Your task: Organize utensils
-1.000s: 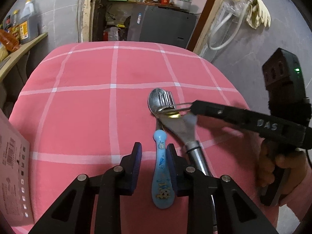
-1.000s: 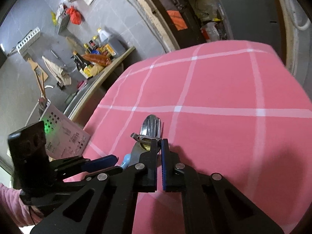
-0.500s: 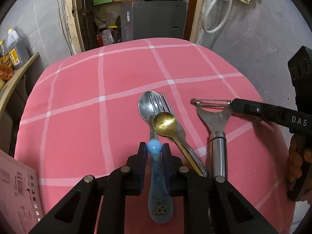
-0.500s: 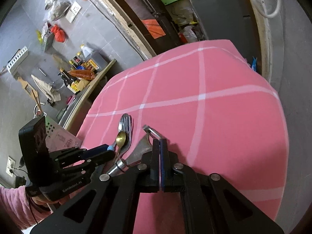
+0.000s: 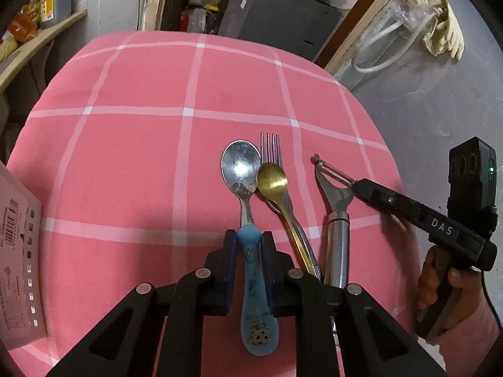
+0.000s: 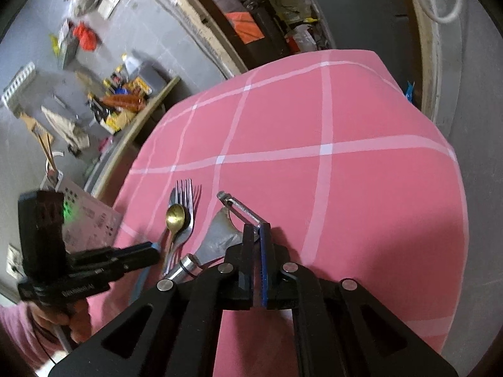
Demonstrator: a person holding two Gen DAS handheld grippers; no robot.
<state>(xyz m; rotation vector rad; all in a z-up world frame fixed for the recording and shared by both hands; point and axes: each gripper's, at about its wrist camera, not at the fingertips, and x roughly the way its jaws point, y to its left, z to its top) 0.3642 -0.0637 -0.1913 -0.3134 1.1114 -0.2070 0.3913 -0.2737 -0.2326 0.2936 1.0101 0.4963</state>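
Ahead of my jaws the pink counter (image 5: 132, 157) lies bare; rightward the fork (image 5: 271, 147), gold spoon (image 5: 272, 179) and peeler (image 5: 336, 207) crowd my path.

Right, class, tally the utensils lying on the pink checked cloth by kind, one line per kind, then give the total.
Spoons: 2, the blue-handled spoon and the gold spoon
Forks: 1, the fork
Peelers: 1, the peeler
Total: 4

A pink checked tablecloth (image 5: 125, 144) fronts grey walls, a dark cabinet (image 5: 276, 22) and a cluttered shelf (image 6: 138, 103).
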